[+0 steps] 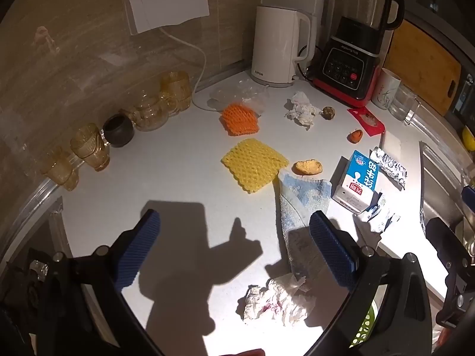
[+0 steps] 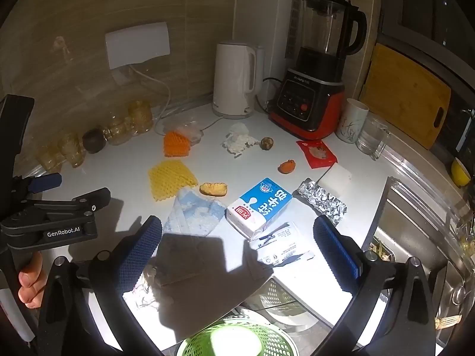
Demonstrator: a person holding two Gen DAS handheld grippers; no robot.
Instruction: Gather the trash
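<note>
Hovering with both grippers spread wide and empty — left (image 1: 234, 252), right (image 2: 237, 249) — above counter trash: tissue (image 1: 274, 301), carton (image 2: 259, 206), nets; green bin (image 2: 234, 339) waiting below the edge.

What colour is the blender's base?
Black control panel over a red lower base; the right wrist view shows it best.

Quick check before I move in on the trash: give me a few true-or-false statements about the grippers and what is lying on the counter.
1. Both grippers, left gripper and right gripper, are open and hold nothing. True.
2. The milk carton stands upright. False: it lies on its side.
3. The yellow foam net lies nearer the camera than the orange foam net. True.
4. The kettle is red. False: it is white; the blender base is red.
</note>
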